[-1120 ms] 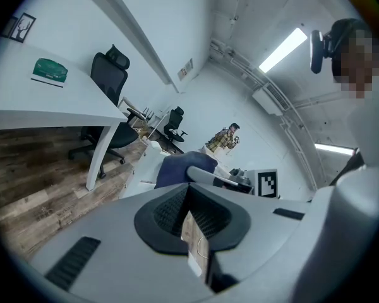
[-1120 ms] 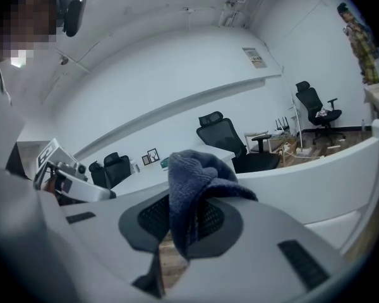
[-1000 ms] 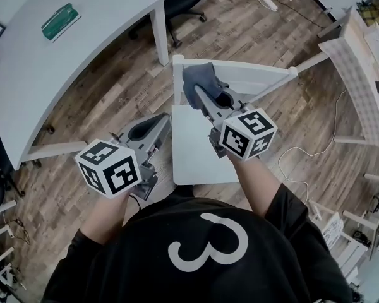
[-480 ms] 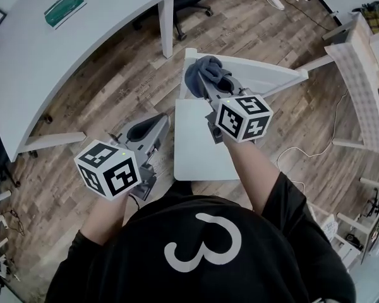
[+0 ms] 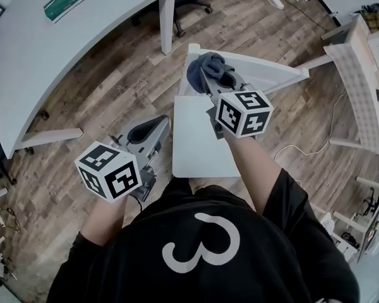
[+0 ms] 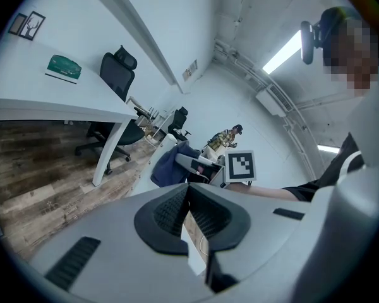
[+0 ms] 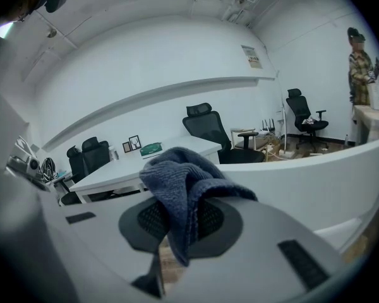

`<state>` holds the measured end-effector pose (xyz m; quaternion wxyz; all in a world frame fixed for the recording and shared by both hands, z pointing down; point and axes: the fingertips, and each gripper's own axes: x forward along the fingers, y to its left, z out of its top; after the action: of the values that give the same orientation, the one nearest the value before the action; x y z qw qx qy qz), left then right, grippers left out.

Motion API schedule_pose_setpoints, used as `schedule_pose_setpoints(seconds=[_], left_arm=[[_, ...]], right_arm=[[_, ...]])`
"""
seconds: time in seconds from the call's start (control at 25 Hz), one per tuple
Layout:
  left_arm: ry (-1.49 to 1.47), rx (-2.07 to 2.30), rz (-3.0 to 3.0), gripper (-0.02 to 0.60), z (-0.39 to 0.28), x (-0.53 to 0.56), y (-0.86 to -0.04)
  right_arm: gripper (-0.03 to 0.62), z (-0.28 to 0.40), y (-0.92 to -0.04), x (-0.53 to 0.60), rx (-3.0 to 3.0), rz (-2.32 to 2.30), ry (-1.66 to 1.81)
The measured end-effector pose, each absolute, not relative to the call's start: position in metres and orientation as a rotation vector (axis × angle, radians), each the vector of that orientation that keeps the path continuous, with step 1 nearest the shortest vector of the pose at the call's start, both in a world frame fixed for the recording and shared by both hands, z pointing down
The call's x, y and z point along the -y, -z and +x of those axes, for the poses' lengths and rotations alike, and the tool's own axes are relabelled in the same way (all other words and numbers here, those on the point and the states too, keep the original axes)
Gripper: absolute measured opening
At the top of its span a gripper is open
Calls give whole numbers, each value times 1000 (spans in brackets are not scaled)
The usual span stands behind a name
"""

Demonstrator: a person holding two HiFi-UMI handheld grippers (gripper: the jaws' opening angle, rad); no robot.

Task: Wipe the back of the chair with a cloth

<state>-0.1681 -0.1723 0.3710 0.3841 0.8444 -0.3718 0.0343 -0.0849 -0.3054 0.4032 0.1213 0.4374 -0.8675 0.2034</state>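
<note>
At far left a white desk (image 5: 44,68) carries a green packet (image 5: 64,2). Beside it, over the plank floor (image 5: 114,87), the left gripper (image 5: 149,131) hangs just left of the chair seat (image 5: 199,147), its jaws pressed together with nothing between them. To the right stands the white chair (image 5: 265,74). At the left end of its back, the right gripper (image 5: 205,79) has its jaws clamped on a bunched blue-grey cloth (image 5: 208,68) – the cloth lies against the top edge there, folds spilling over the jaws. Further right, a white cable (image 5: 303,150) trails across the floor.
</note>
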Motion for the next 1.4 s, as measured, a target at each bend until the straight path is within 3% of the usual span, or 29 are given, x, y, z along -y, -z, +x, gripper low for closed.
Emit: schedule_pose_setpoints(seconds=[0.64,1.4], left_arm=[[-127,967,2109,14,-129,151,-385],[-199,980,2058,14,-50,150,-392]], right_arm=[[46,-61,-408,307,2556,1243,-631],[46,57,-419,309,2530,1315,-692]])
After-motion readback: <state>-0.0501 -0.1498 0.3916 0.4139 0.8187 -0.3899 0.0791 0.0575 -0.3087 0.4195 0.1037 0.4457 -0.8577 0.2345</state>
